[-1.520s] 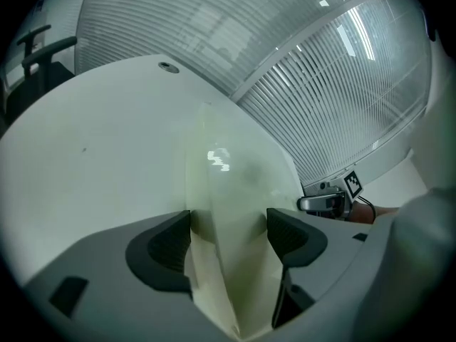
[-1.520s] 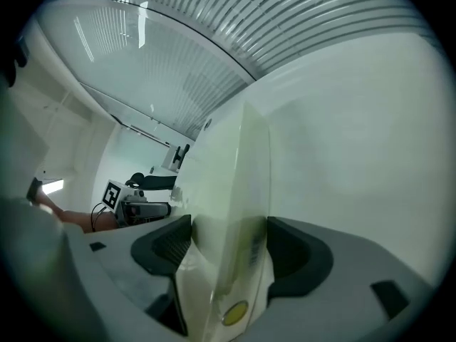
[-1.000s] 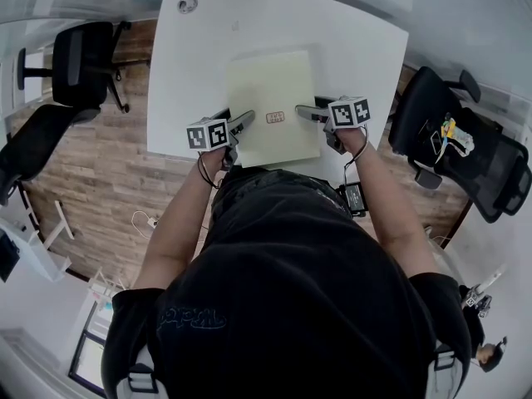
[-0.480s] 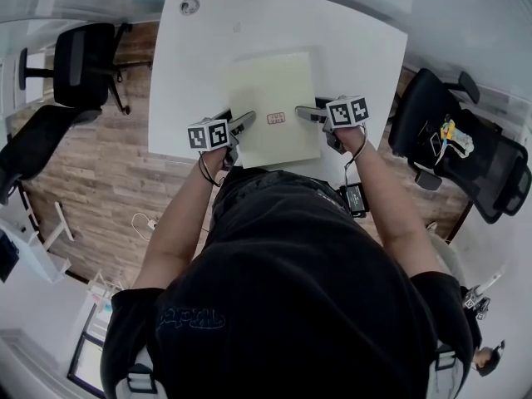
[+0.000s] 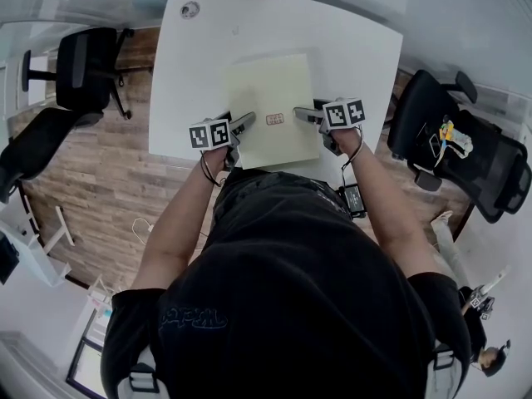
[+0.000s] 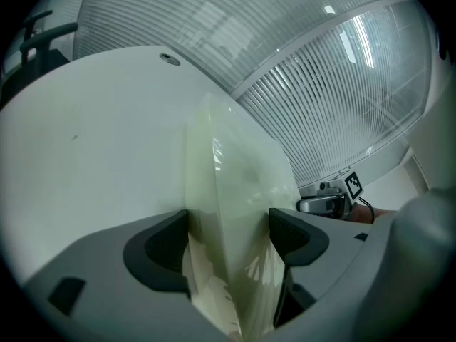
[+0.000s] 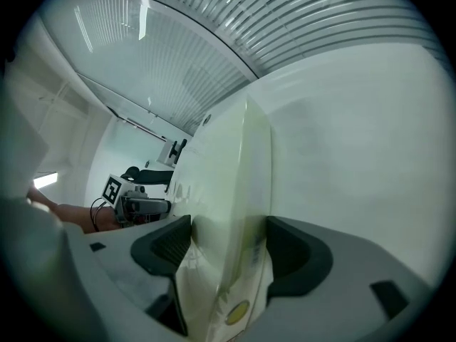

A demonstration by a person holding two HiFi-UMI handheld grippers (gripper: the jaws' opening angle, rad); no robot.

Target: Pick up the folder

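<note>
Pale yellow-green folder (image 5: 273,90): locate on the white desk (image 5: 208,48), near the front edge, directly ahead of the person. Note left tongs (image 5: 247,122) clenched on the left edge and right tongs (image 5: 301,113) clenched on the right edge, opposite each other. Confirm in the left gripper view: thin sheets pinched between both jaws, slightly bowed. Confirm the same in the right gripper view, with both jaws pressed against the covers.

Treat the grasp stage as complete on both sides. Treat the lift stage as barely begun at most: read the gripped edges as raised at the jaws and the far end as resting on the desk. Cannot tell from the head view whether fully clear of the surface.

Remaining: raise both tongs together and level until free of the desk. Expect sag across the middle, judging by the thin, flexible covers.
</note>
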